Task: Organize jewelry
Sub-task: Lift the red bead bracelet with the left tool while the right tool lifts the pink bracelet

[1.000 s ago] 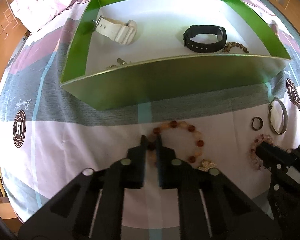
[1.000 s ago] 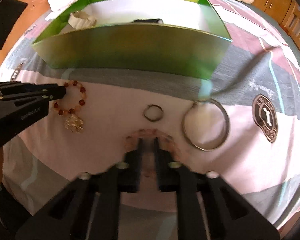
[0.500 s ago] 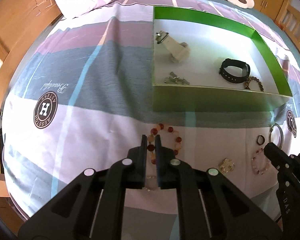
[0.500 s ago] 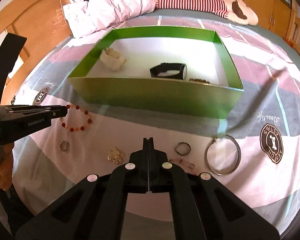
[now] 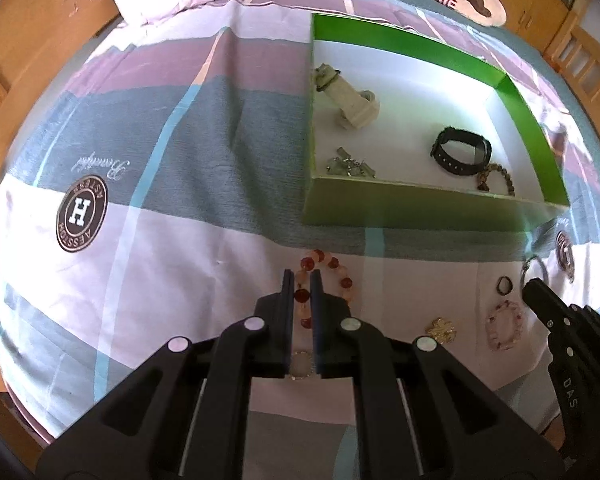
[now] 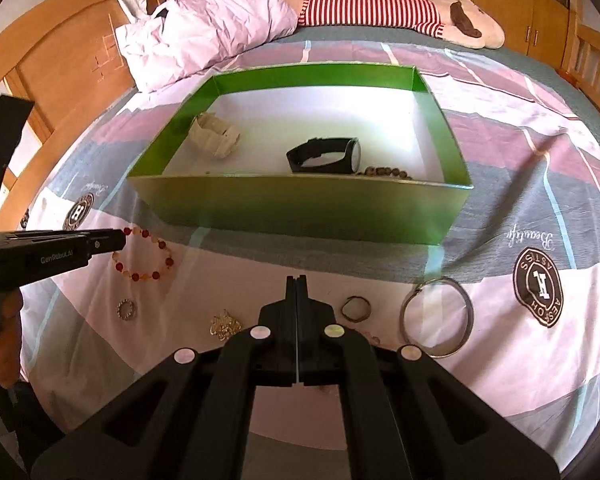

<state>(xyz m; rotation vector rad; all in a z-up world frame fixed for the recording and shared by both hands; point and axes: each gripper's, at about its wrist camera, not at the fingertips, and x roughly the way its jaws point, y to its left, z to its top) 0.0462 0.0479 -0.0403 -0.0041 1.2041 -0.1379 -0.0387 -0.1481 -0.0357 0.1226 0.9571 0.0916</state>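
My left gripper [image 5: 301, 276] is shut on a red and orange bead bracelet [image 5: 342, 280], which hangs from its tips just in front of the green box [image 5: 420, 216]. In the right wrist view the left gripper [image 6: 120, 240] holds the same bracelet [image 6: 156, 274] at the left. My right gripper [image 6: 296, 280] is shut with nothing in it. A pink bead bracelet [image 5: 504, 330] lies on the bedspread just below the right gripper [image 5: 534, 286] and is mostly hidden behind it in the right wrist view.
The box holds a white watch [image 5: 354, 104], a black watch [image 5: 460, 152], a brown bead bracelet [image 5: 496, 176] and a small silver piece [image 5: 348, 166]. On the bedspread lie a silver bangle [image 6: 436, 322], a dark ring [image 6: 356, 309], a gold brooch [image 6: 225, 325] and a sparkly ring [image 6: 126, 309].
Both grippers have risen from the bedspread. The left one carried the red bracelet leftward along the box front. The right one closed fully and came up without the pink bracelet.
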